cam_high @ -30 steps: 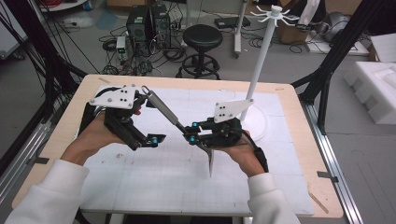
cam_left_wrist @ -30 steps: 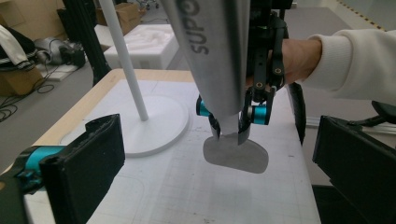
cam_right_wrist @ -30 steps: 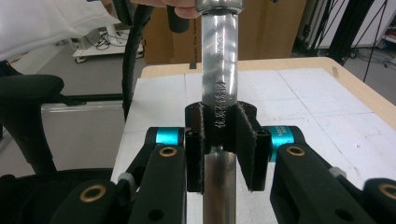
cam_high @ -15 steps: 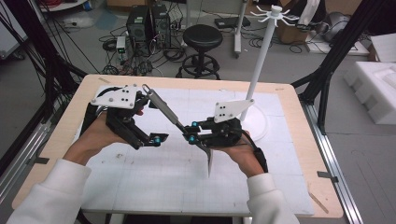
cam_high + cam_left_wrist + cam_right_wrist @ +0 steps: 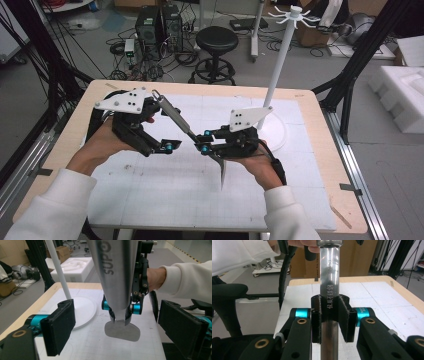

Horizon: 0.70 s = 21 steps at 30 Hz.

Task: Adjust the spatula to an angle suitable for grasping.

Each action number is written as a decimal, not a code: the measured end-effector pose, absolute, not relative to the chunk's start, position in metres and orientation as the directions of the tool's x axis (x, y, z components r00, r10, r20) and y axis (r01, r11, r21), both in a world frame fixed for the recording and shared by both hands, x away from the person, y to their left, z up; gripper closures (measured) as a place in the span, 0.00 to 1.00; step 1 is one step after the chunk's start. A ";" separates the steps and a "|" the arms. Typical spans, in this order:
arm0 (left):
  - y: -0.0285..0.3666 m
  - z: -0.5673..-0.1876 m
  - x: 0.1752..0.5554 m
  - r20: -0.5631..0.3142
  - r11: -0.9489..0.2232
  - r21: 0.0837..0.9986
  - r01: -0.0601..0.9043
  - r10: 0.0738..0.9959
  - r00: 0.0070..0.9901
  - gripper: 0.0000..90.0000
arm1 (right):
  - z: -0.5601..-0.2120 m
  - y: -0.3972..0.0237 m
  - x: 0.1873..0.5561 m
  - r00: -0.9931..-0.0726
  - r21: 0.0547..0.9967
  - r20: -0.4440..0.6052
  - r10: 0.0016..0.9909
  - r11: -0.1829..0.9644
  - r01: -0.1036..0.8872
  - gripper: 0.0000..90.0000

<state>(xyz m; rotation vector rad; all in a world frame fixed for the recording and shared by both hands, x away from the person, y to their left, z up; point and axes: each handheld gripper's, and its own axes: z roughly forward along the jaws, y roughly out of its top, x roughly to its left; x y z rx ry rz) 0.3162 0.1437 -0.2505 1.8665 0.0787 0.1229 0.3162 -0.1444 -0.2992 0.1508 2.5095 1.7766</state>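
**High view.** We see the right gripper [image 5: 204, 142] clamped on the neck of a steel spatula [image 5: 175, 115]. The handle slopes up toward the left hand and the blade [image 5: 222, 174] hangs down over the white mat [image 5: 165, 200], clear of it as far as we can tell. We judge that gripping near the neck keeps the blade steady and leaves the long handle free for the other hand. The left gripper [image 5: 169, 137] stands alongside that handle.

**Left gripper view.** The two black pads [image 5: 60, 327] stand wide apart, and the handle [image 5: 117, 277] runs between and above them without touching either. These jaws have just been closing, so we judge that a second hold on the handle is being prepared. Beyond them, the right gripper [image 5: 122, 308] pinches the neck just above the blade [image 5: 122, 331].

**Right gripper view.** Both pads [image 5: 344, 315] press on the handle [image 5: 329, 277] from either side, holding it firmly.

**Surroundings.** A white stand [image 5: 274, 134] with a tall pole [image 5: 281, 75] rises on the mat just beyond the right hand. It is the nearest obstacle to any swing of the spatula toward that side. A stool [image 5: 216, 40] and cables lie on the floor past the table [image 5: 310, 96], well apart from the work.
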 end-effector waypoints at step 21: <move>0.145 -0.251 0.318 0.035 -0.272 0.962 -0.015 0.069 0.997 0.44 | -0.298 -0.137 0.316 -0.996 0.938 -0.003 0.085 0.346 0.026 0.83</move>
